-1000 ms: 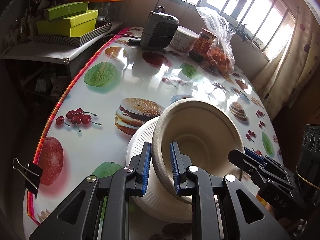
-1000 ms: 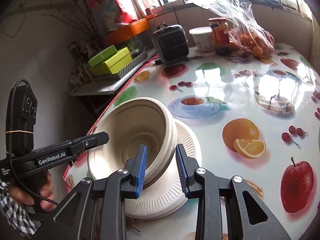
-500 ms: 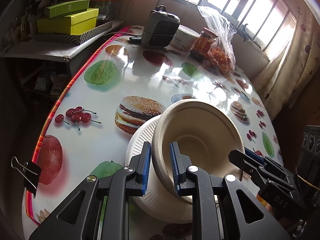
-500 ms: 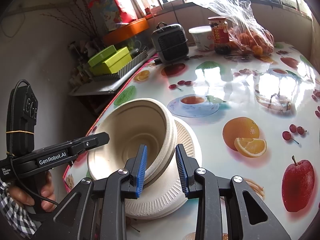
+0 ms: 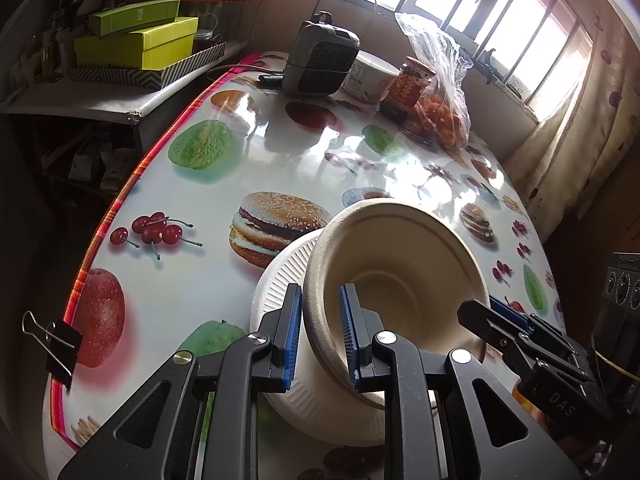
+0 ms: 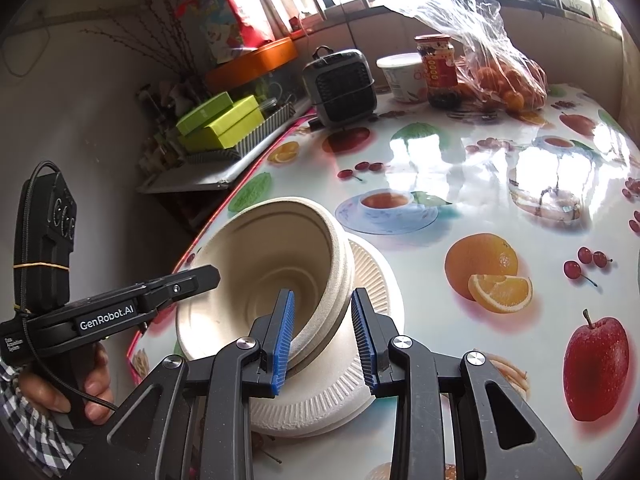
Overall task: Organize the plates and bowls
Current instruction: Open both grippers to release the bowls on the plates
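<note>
Lower middle of both frames, tilted bowl (image 5: 396, 280) over plate (image 5: 280, 280), left gripper (image 5: 320, 336) pinching its rim, right gripper (image 6: 324, 336) spread around opposite rim.

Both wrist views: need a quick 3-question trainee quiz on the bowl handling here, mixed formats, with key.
1. True or false: the beige moulded-fibre bowl sits level on the white ribbed paper plate stack.
2. Which gripper straddles the bowl's rim: A) left gripper only, B) right gripper only, C) both?
3. Fill in: behind the bowl, the grey fan heater stands on the ______-print glossy tablecloth.

Key: 1 false, the bowl is tilted; 2 C; 3 fruit.
</note>
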Available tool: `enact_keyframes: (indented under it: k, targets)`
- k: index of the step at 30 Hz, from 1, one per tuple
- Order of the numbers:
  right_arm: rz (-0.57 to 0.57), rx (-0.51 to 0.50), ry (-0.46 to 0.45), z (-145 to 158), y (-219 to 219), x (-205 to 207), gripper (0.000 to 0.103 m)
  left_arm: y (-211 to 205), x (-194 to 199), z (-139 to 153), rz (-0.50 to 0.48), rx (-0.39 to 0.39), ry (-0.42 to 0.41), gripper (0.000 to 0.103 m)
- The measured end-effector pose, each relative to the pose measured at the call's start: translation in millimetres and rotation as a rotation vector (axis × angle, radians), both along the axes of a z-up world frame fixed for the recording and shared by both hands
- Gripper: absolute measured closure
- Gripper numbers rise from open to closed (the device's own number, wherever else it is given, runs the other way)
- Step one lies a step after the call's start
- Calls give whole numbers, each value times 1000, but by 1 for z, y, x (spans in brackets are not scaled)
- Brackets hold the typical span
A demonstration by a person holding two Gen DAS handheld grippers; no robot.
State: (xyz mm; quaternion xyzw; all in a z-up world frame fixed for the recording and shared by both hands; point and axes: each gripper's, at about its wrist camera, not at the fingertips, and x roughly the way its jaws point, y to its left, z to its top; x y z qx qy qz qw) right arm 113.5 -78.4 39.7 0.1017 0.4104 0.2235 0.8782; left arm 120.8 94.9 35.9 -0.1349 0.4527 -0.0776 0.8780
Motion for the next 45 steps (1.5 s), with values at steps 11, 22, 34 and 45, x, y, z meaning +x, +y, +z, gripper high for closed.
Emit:
enact_keyframes:
  k: [11,22,34,45]
  targets:
    - [-10,4,-4,2,-2,-2,73,-1,-2,3,-3,11,-17,70]
    - [-29,12,-15,5,-5,-5,62,-2,-5,6,-9,21,-30,66]
    - [-39,10,-50,11,-8,-15,55,-7,-17,16,-6,58,-65,60]
    - [-55,-28,-111,16,-12,-42,48,-9,-45,25,25,138,-148,60]
